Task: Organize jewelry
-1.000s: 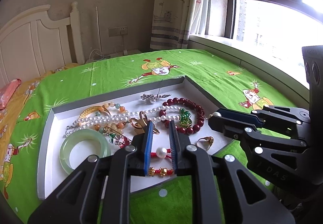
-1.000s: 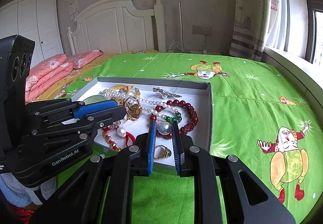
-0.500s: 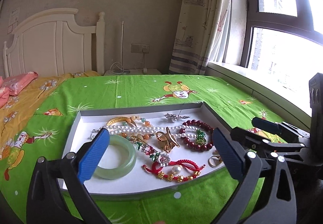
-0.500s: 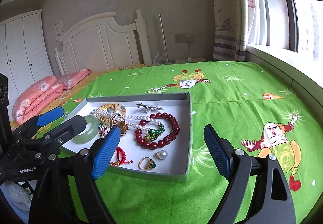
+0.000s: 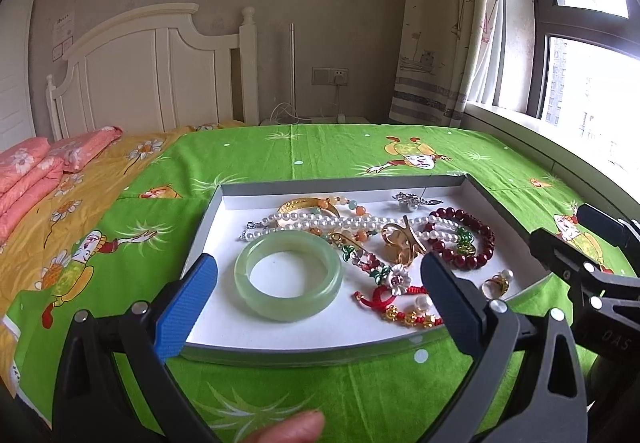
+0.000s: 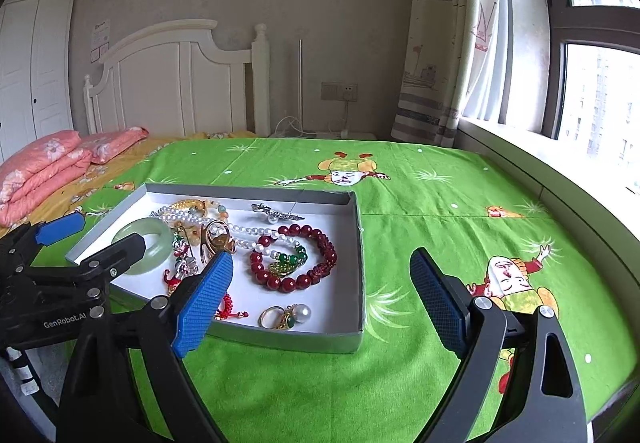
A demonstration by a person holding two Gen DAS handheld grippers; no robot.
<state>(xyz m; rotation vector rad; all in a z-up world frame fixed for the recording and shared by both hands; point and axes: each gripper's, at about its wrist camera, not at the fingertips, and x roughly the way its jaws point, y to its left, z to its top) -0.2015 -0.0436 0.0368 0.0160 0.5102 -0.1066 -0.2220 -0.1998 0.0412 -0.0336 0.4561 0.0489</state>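
Observation:
A shallow grey tray (image 5: pixel 224 195) (image 6: pixel 358 227) with a white floor lies on the green bedspread and holds mixed jewelry. In it are a pale green jade bangle (image 5: pixel 288 275) (image 6: pixel 150 239), a pearl necklace (image 5: pixel 320 221), a dark red bead bracelet (image 5: pixel 464 239) (image 6: pixel 294 259), a gold ring with a pearl (image 6: pixel 286 317) (image 5: pixel 496 283), a red cord bracelet (image 5: pixel 400 303) and a silver brooch (image 6: pixel 274 213). My left gripper (image 5: pixel 320 303) is open and empty, just short of the tray's near edge. My right gripper (image 6: pixel 320 295) is open and empty over the tray's near right corner.
The green cartoon bedspread (image 6: pixel 440 203) reaches right to a window ledge (image 6: pixel 560 179). Pink pillows (image 5: pixel 44 167) and a white headboard (image 5: pixel 160 71) stand at the back left. A fingertip (image 5: pixel 288 429) shows at the bottom of the left wrist view.
Both grippers were shut a second ago and have opened wide. Both have pulled back from the tray, so more of the bed and room shows.

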